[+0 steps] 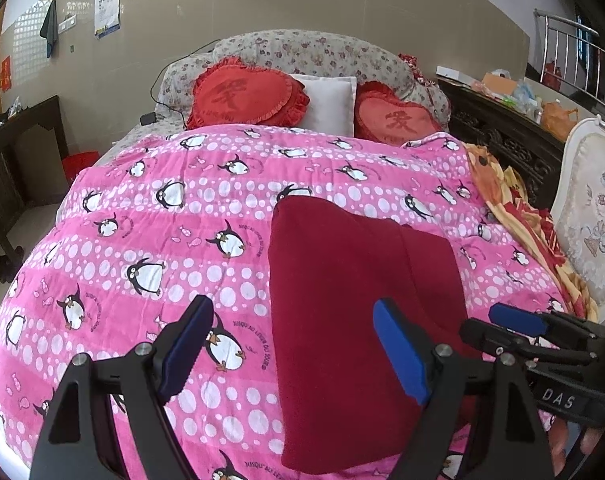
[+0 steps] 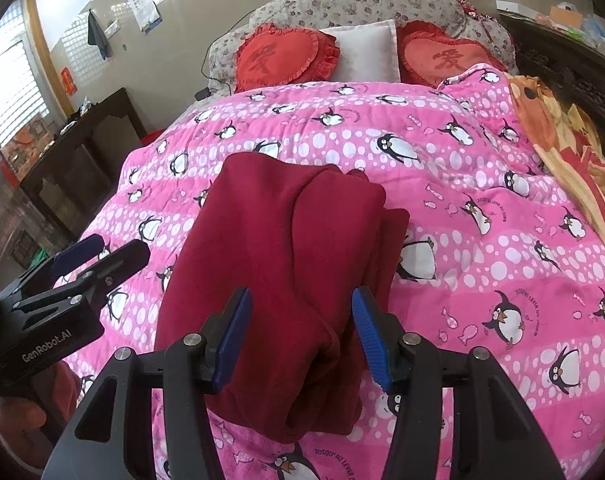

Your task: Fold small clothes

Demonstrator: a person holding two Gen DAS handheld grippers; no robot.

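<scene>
Both grippers open, red garment (image 2: 286, 264) under right gripper (image 2: 300, 332), left gripper (image 1: 290, 344) beside

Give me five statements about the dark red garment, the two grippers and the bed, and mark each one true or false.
1. The dark red garment lies on the pink penguin quilt. True.
2. The left gripper is shut on the garment. False: its jaws stand open and hold nothing.
3. The right gripper is open, its fingers either side of the garment's near end. True.
4. A white pillow sits between two red heart cushions. True.
5. The garment is spread out flat in one layer. False: folded layers overlap along it.
</scene>
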